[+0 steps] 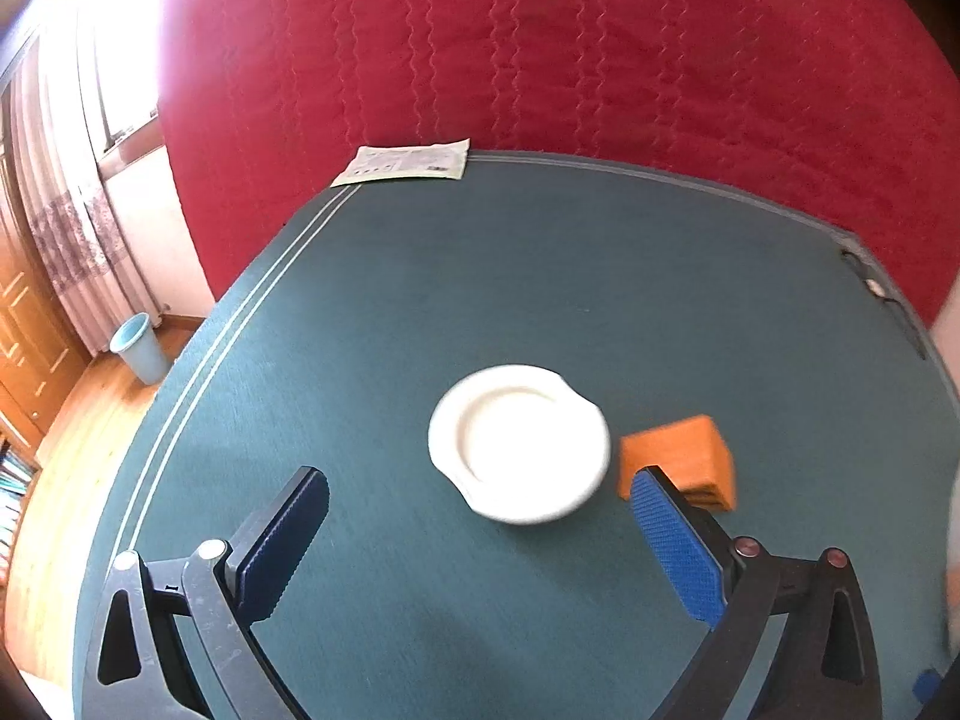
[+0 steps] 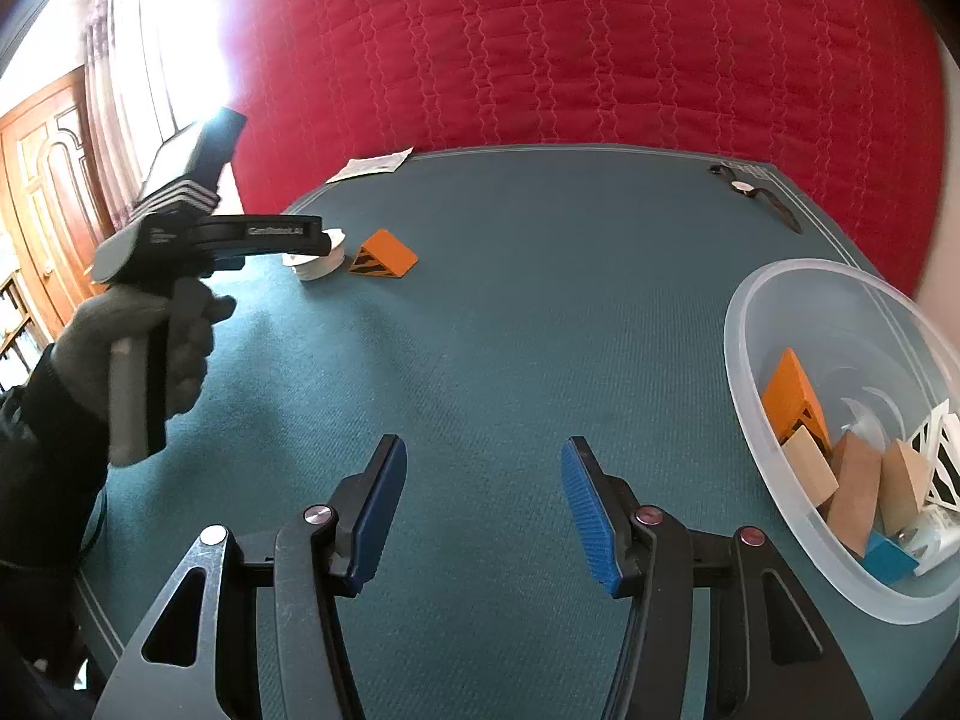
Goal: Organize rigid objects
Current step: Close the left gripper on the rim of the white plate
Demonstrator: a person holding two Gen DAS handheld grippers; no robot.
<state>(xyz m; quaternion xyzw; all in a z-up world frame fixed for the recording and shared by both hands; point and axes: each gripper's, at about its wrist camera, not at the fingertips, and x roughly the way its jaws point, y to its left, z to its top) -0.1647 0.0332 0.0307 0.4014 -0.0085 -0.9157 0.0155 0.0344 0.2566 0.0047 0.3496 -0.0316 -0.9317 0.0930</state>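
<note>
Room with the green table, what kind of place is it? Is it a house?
Probably a room in someone's home. A red quilted bedcover lies behind the green table, curtains hang by a bright window, and there's a wooden door with a small blue bin on the floor.

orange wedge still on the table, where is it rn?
In the left wrist view the orange wedge sits on the green table, immediately right of the white dish; the open left tongs point at both.
</note>
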